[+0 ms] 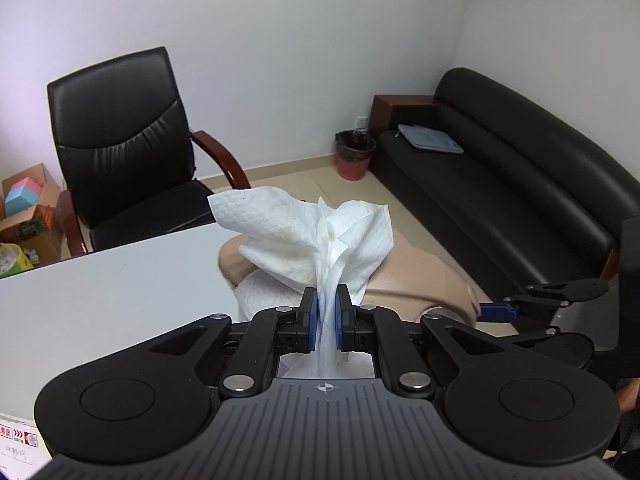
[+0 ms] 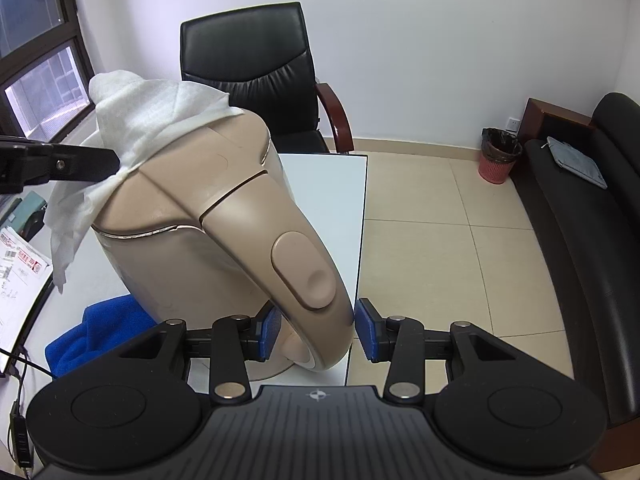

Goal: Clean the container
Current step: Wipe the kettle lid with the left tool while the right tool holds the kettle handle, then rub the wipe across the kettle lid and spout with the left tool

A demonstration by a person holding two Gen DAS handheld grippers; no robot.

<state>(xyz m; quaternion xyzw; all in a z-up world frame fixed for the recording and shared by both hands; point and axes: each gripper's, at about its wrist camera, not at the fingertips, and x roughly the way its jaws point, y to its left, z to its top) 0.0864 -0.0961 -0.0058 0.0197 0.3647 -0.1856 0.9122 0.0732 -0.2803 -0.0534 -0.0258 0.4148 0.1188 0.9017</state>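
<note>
two grippers are at work on one beige kettle (image 2: 192, 216) that stands on a white table (image 2: 324, 208), close to the table's right-hand edge as the right wrist camera sees it. the right gripper (image 2: 316, 330) has its blue pads (image 2: 270, 330) on either side of the kettle's handle (image 2: 288, 248), low down near the base; the left pad sits against the handle and the right pad is at its edge, so the jaws are clamped on the handle. the left gripper (image 1: 328, 316) has its jaws drawn together on a bunched white paper towel (image 1: 304, 236), which fans out above the pads and lies on the top of the kettle. in the right wrist view that same towel (image 2: 132, 120) drapes over the far side of the lid and hangs down the kettle's left flank, with the black finger of the left gripper (image 2: 64, 164) reaching in from the left edge onto it. the towel shows faint yellowish staining. a blue cloth (image 2: 96, 332) lies on the table beside the foot of the kettle, partly behind the right gripper's linkage. behind the table stands a black office chair (image 2: 248, 68) with reddish wooden armrests. a black sofa (image 1: 520, 168) runs along the right wall with a grey pouch (image 1: 430, 138) on its seat, and a red waste bin (image 1: 354, 156) with a dark liner stands on the tiled floor near the corner. some papers (image 2: 18, 264) lie at the table's left edge.
</note>
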